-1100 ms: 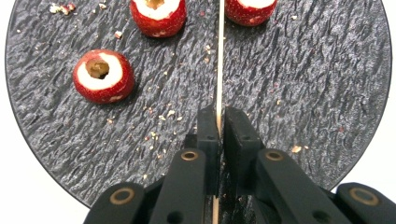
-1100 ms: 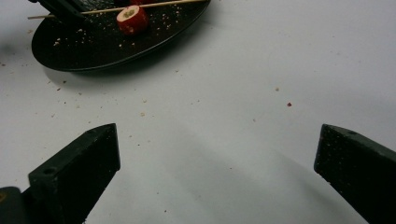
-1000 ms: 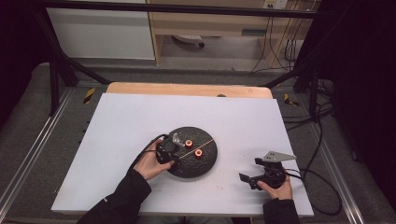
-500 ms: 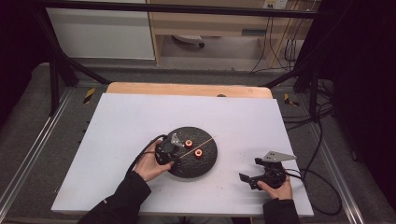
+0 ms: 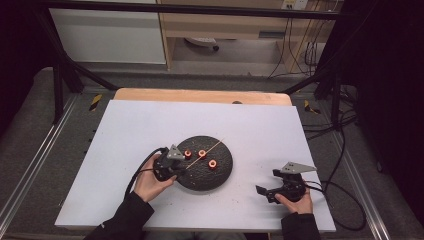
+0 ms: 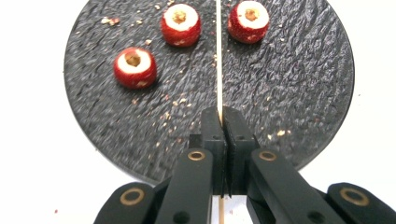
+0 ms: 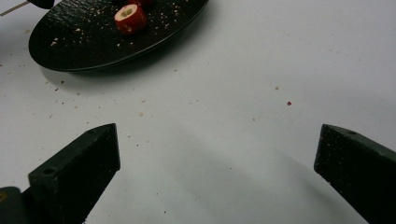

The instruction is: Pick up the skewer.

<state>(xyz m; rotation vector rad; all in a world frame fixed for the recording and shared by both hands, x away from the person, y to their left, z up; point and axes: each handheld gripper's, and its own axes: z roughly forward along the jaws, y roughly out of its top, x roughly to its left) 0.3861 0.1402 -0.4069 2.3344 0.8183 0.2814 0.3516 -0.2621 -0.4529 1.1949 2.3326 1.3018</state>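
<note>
We see the left claw (image 6: 219, 116) pressed tight on a thin wooden skewer (image 6: 218, 56), which runs straight up the middle of the left gripper view over a round black plate (image 6: 289, 93). In the high view the skewer (image 5: 205, 152) lies slanted across the plate (image 5: 222, 170) at the centre of the frame. Three cored red fruit pieces (image 6: 134, 67) sit on the plate, two on the skewer's left, one on its right. The right claw (image 7: 217, 172) stands spread wide above the bare white table (image 7: 243, 93), lower right in the high view (image 5: 263, 192).
</note>
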